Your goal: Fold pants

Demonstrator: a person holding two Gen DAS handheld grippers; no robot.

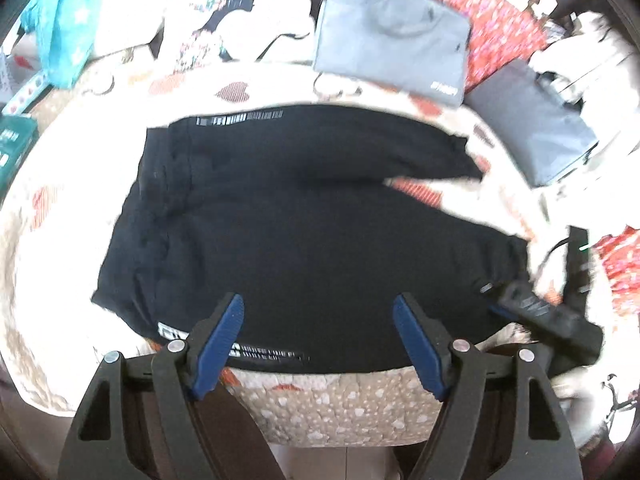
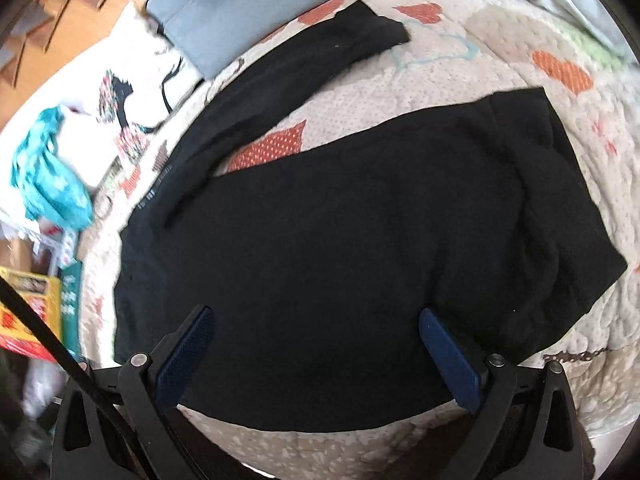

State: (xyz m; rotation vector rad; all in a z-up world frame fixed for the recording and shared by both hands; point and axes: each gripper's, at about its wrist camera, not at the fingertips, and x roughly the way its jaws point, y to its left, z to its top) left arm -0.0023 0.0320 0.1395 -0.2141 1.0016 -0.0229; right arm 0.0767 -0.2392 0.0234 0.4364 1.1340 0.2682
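Black pants lie spread flat on a beige quilt with red hearts. The waist is at the left, the two legs run right and are split apart. My left gripper is open and empty, over the near edge of the near leg. My right gripper is open and empty, over the near leg toward its cuff end. The far leg stretches away toward the upper middle. The right gripper also shows in the left wrist view, at the cuff of the near leg.
A grey laptop sleeve and a second grey bag lie behind the pants. Teal cloth and a floral item lie at the far left. Boxes stand beside the bed on the left. The quilt's near edge is just under the grippers.
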